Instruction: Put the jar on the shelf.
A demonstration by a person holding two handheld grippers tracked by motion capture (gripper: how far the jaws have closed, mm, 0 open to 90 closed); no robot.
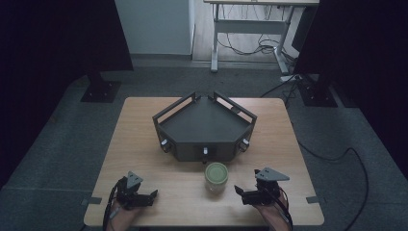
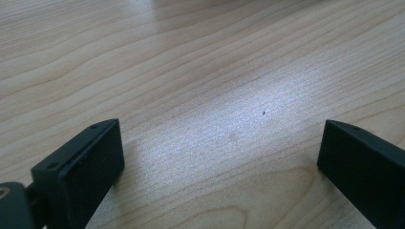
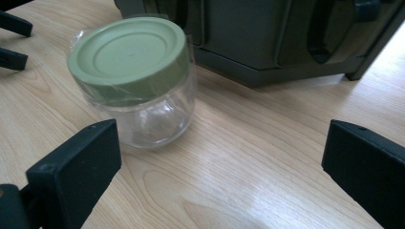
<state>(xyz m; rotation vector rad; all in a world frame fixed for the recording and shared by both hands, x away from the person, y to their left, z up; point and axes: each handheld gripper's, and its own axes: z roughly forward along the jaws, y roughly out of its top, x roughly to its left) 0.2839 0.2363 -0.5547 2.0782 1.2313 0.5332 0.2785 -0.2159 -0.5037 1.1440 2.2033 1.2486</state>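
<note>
Two claws, left (image 1: 153, 195) and right (image 1: 239, 191), are resting spread on the table (image 1: 144, 144), holding nothing; jar (image 1: 216, 176) is standing between them.

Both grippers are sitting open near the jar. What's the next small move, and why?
Probably ease the right gripper toward the glass jar until its jaws straddle the body below the green lid. Its jaws stand wide open, and the jar stands upright on the table, off to one side of the gap rather than between them. The left gripper faces bare wood.
</note>
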